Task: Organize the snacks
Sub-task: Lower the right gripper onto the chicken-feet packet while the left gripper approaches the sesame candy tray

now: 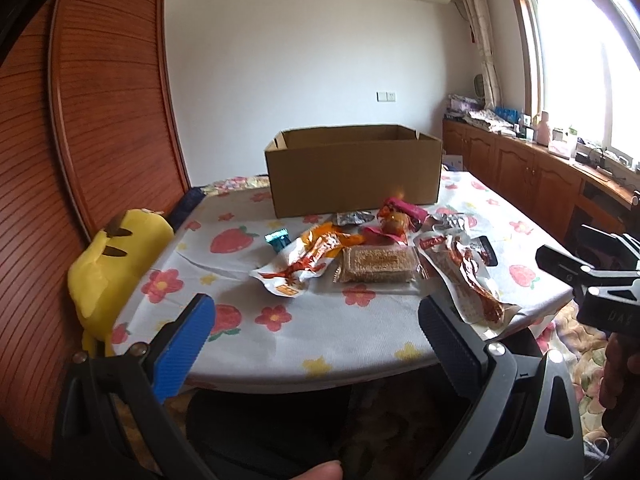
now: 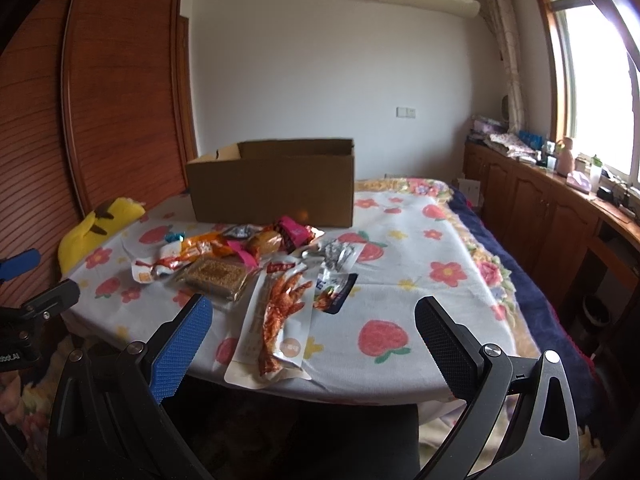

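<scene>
Both grippers, left (image 1: 316,320) and right (image 2: 312,320), held wide apart and empty at near edge of floral-cloth table (image 1: 256,344). Loose pile of crinkly plastic snack packets (image 2: 256,256) sat mid-table before open brown cardboard box (image 2: 272,184). Judged light, slippery, crushable; long clear chicken-feet pouch (image 2: 276,320) nearest, best pinched at flat sealed edge

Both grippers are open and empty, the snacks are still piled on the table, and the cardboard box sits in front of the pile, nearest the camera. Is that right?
Not quite: the cardboard box sits behind the snacks, at the far side of the table. Both wrist views show it. The left gripper and right gripper are indeed open and empty.
</scene>
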A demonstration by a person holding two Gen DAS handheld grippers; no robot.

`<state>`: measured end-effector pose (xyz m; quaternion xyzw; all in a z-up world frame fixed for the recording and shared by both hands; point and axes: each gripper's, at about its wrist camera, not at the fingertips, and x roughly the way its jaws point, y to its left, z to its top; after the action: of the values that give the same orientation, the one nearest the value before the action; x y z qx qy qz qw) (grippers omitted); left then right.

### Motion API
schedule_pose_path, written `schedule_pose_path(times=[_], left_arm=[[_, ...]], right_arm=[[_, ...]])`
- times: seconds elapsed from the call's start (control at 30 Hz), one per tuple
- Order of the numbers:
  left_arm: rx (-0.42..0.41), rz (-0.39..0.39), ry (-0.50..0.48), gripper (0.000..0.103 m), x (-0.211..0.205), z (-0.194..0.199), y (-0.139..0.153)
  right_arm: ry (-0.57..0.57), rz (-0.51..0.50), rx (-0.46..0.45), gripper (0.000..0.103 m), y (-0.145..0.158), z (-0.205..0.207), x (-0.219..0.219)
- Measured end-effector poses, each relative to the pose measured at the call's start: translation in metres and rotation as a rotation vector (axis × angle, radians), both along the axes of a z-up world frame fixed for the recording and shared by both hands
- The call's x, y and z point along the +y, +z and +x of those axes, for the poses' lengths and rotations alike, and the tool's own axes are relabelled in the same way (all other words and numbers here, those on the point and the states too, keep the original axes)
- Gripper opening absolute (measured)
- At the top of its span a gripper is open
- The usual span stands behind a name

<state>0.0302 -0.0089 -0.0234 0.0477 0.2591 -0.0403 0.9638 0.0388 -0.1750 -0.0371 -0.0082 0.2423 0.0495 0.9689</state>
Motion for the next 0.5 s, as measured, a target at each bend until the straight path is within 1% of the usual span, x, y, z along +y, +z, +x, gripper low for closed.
schedule_pose_path(times=[0.2, 0.4, 0.5], left_arm=[[0.044, 0.006, -0.019, 0.102, -0.006, 0.02, -0.012], [0.082, 0.005, -0.025, 0.102, -0.003, 0.045, -0.023], [0.098, -0.001, -0.026, 0.102, -0.002, 0.057, -0.028]], right_arm=[[0.036, -0.009, 0.051, 0.102, -0.014, 0.025, 0.005], [0.085, -0.004, 0.12, 0.099, -0.03, 0.052, 0.007], [0.117, 0.01, 0.169, 0.097, -0.038, 0.07, 0.008]])
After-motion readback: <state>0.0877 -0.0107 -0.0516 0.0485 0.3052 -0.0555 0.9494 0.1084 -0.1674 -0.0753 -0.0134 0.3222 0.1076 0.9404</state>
